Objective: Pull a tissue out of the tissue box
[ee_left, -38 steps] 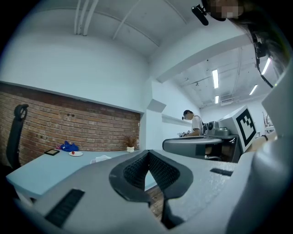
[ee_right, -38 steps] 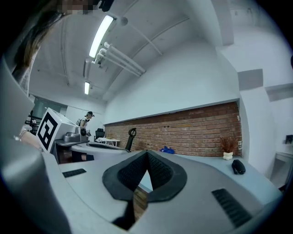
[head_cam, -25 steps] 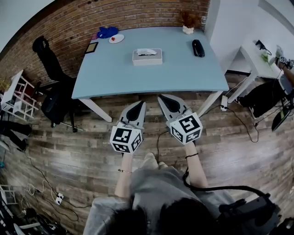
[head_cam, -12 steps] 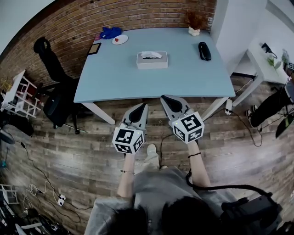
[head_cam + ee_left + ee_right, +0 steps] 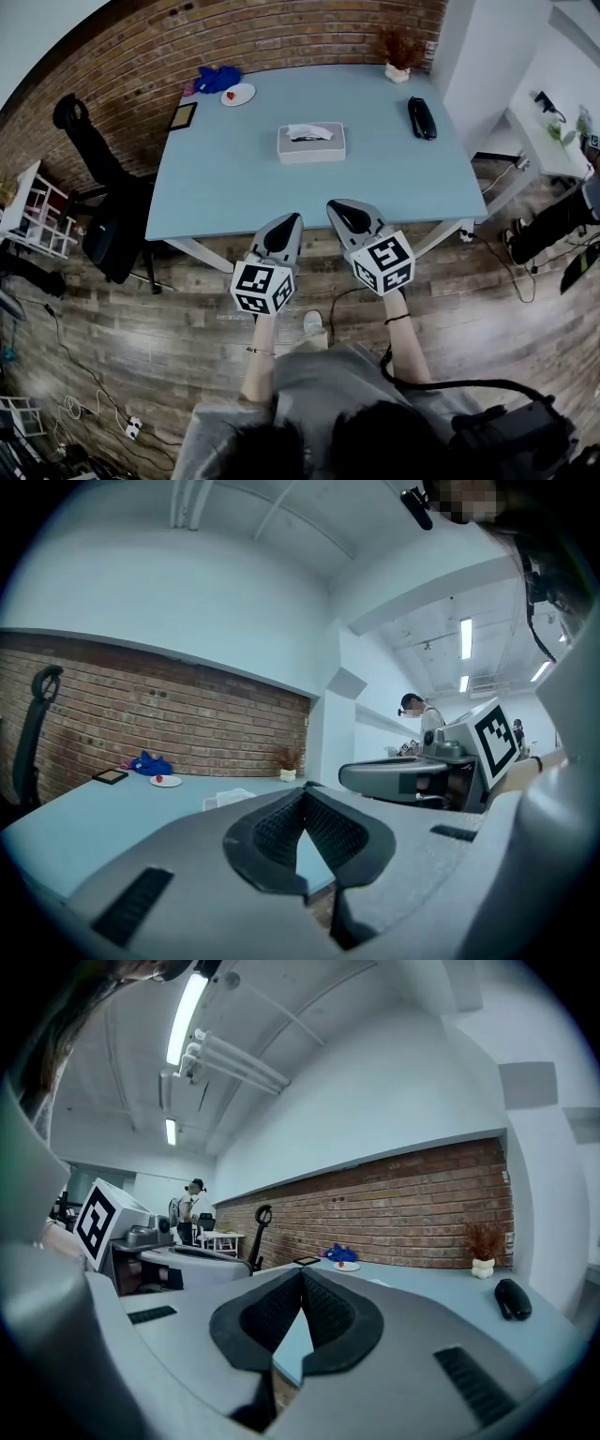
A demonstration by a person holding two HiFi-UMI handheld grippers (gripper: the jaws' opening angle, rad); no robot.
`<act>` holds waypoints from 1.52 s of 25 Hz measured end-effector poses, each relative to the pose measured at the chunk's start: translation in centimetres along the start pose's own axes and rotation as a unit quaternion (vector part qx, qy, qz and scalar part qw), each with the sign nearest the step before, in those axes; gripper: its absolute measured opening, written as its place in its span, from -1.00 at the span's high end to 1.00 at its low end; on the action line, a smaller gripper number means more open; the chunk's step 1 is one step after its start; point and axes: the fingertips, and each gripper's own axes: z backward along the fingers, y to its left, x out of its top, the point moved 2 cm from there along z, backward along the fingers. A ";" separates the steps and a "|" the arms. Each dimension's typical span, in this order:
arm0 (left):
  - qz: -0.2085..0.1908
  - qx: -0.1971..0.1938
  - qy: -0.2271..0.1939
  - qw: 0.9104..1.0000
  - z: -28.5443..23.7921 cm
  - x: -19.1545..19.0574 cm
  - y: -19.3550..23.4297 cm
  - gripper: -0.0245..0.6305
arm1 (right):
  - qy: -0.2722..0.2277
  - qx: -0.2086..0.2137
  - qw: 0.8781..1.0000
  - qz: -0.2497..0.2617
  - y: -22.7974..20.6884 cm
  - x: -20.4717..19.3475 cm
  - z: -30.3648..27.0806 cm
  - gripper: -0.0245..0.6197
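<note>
A grey tissue box [image 5: 311,143] with a white tissue [image 5: 309,131] sticking out of its top stands near the middle of the light blue table [image 5: 225,178]. In the left gripper view the tissue box [image 5: 228,799] shows small beyond the jaws. My left gripper [image 5: 292,218] and right gripper [image 5: 334,205] hover side by side over the table's near edge, well short of the box. Both have their jaws closed tip to tip with nothing between them. My left gripper [image 5: 302,794] and right gripper [image 5: 301,1274] each point level across the table.
On the table's far side lie a white plate [image 5: 238,94], a blue cloth [image 5: 217,79], a dark tablet [image 5: 182,116], a potted plant [image 5: 401,49] and a black case [image 5: 421,117]. A black chair [image 5: 103,202] stands left of the table. Another person [image 5: 192,1206] stands far off.
Both grippers have moved forward together, from over the wooden floor to the table's near edge. The table and tissue box now look closer. Both jaws stayed shut.
</note>
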 end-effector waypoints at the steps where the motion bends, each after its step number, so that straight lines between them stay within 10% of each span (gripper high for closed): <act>1: 0.001 -0.002 0.001 1.000 -0.6 0.1 0.7 0.92 | 0.002 -0.002 1.000 0.001 -0.4 0.0 -0.6 0.92; 23: 0.009 -0.051 0.030 0.998 -10.1 -0.9 10.4 0.92 | 0.062 -0.057 0.995 0.047 -7.6 -1.5 -11.6 0.91; 38: 0.046 -0.037 0.079 0.995 -19.4 -3.6 17.2 0.92 | 0.168 -0.031 0.983 0.071 -16.4 -6.2 -21.1 0.56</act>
